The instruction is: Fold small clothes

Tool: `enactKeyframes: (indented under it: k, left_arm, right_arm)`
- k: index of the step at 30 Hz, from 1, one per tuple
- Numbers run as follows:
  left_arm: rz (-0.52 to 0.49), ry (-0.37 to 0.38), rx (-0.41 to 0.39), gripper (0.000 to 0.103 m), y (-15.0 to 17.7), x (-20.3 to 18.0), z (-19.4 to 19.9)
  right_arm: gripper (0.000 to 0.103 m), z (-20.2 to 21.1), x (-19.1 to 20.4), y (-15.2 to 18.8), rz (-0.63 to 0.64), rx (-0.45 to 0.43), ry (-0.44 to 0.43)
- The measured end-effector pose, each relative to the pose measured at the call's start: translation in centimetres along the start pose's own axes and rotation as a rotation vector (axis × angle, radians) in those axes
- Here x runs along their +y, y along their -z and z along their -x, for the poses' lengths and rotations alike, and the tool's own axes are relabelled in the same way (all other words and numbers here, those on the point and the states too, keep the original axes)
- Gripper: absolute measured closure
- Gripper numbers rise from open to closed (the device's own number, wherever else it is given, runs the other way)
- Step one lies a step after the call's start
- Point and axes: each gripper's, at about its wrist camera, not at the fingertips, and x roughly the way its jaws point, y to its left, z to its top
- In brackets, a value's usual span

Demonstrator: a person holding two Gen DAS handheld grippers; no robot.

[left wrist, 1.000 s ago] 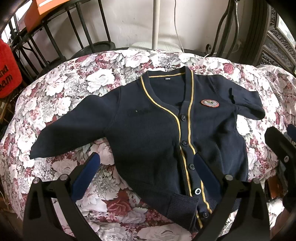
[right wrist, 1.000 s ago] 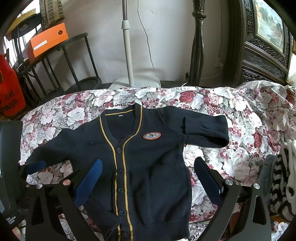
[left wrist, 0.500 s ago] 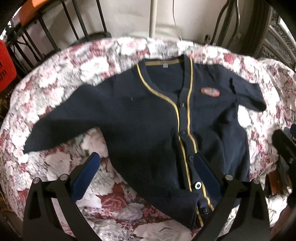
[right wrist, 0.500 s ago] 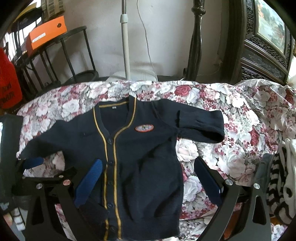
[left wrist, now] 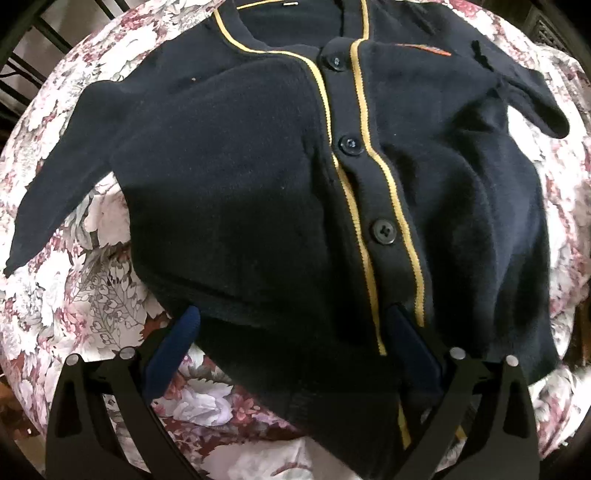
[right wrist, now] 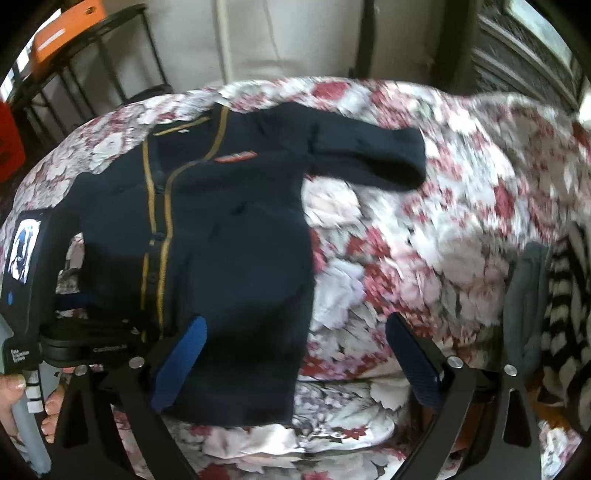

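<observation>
— what's on the bed there?

— a small navy knitted cardigan with yellow piping [left wrist: 258,192] lying face up and buttoned on the white and red floral bedspread [left wrist: 92,295]. dark round buttons [left wrist: 384,231] run down the front between the two yellow stripes, and there's an oval red-edged badge [right wrist: 236,157] on the chest. one sleeve [left wrist: 55,177] trails out and down to the side; the other sleeve [right wrist: 369,158] lies out sideways with its cuff end rounded over.

— and the claws?

— the left gripper [left wrist: 291,332] is spread wide, low over the ribbed hem, one blue pad on either side of the button band. the right gripper [right wrist: 295,339] is wide open too, one pad over the hem corner and the other over bare bedspread. neither has hold of anything.

— any writing you can make out?

— the badge is too blurred to read. there's a white tag at the neck [left wrist: 290,3], nothing legible. the black body of the left tool [right wrist: 29,280] has a sticker and small white print, too small to read. a hand [right wrist: 14,402] grips its grey handle.

— anything else nearby?

— a black and white striped cloth [right wrist: 565,317] at the right edge, and an orange box [right wrist: 62,33] on a black metal rack behind.
</observation>
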Motion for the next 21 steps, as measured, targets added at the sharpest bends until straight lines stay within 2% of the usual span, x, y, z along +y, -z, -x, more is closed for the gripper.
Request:
enactKeyframes:
  k: [3,6,7,9,12,14,19,21]
  left_arm:
    - [0.028,0.014,0.021,0.004,0.7,0.4,-0.5]
    - [0.067,0.097,0.058,0.004,1.9,2.1,-1.3]
    - [0.1,0.147,0.082,0.004,2.4,3.3,-1.6]
    - [0.134,0.166,0.108,0.004,3.0,4.6,-2.0]
    - [0.189,0.224,0.12,0.004,3.9,7.1,-2.0]
    - [0.211,0.218,0.112,0.004,4.1,8.0,-1.9]
    - [0.296,0.106,0.078,0.006,4.6,11.1,-0.8]
    - [0.344,0.171,0.101,0.006,5.4,11.8,-0.7]
  right_arm:
    - [0.018,-1.8,-1.8,0.7,-0.083,0.068,-0.071]
    - [0.03,-4.0,-2.6,1.7,-0.136,0.15,-0.128]
    - [0.036,-4.6,-2.8,2.0,-0.151,0.173,-0.148]
    - [0.041,-5.1,-2.9,2.7,-0.164,0.196,-0.179]
    - [0.042,-5.1,-2.8,3.1,-0.174,0.201,-0.21]
    - [0.043,-5.1,-2.7,3.1,-0.186,0.206,-0.224]
    - [0.043,-4.8,-2.6,2.9,-0.213,0.214,-0.267]
    - [0.043,-4.8,-3.0,3.1,-0.223,0.219,-0.269]
